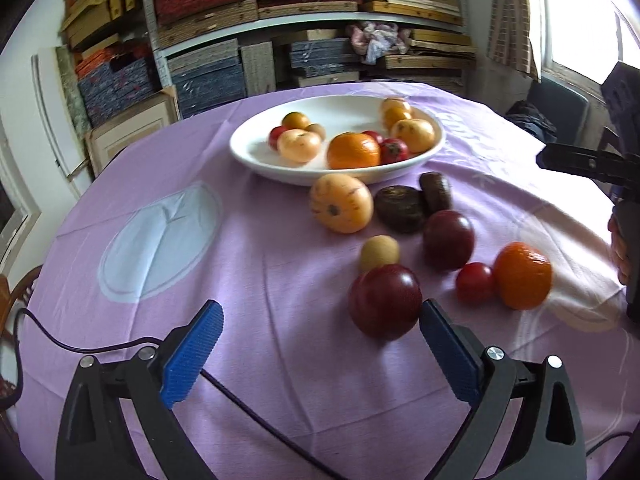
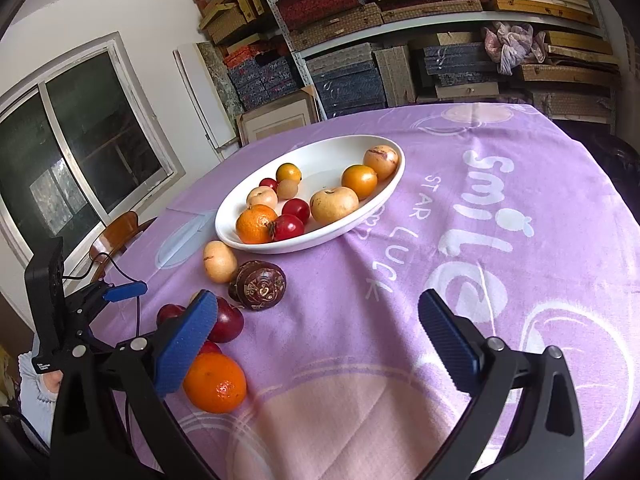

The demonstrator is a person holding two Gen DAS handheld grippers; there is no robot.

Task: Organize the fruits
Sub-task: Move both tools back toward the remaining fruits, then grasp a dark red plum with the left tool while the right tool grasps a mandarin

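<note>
A white oval bowl (image 1: 256, 160) (image 2: 332, 156) holds several oranges, pale yellow fruits and small red ones. On the purple cloth in front of it lie a pale yellow fruit (image 1: 341, 203), two dark brown fruits (image 1: 400, 208), a small tan fruit (image 1: 379, 252), two dark red plums (image 1: 386, 300) (image 1: 449, 239), a small red fruit (image 1: 474, 282) and an orange (image 1: 522, 275) (image 2: 215, 382). My left gripper (image 1: 320, 312) is open, and the nearest plum sits just inside its right finger without being gripped. My right gripper (image 2: 318, 300) is open over bare cloth, the orange beside its left finger.
A black cable (image 1: 256, 420) runs across the cloth under my left gripper. Shelves stacked with boxes (image 1: 280, 20) stand behind the table. A wooden chair (image 2: 116, 236) sits at the table's far left edge. A person's hand (image 1: 620, 248) holds the right gripper's handle.
</note>
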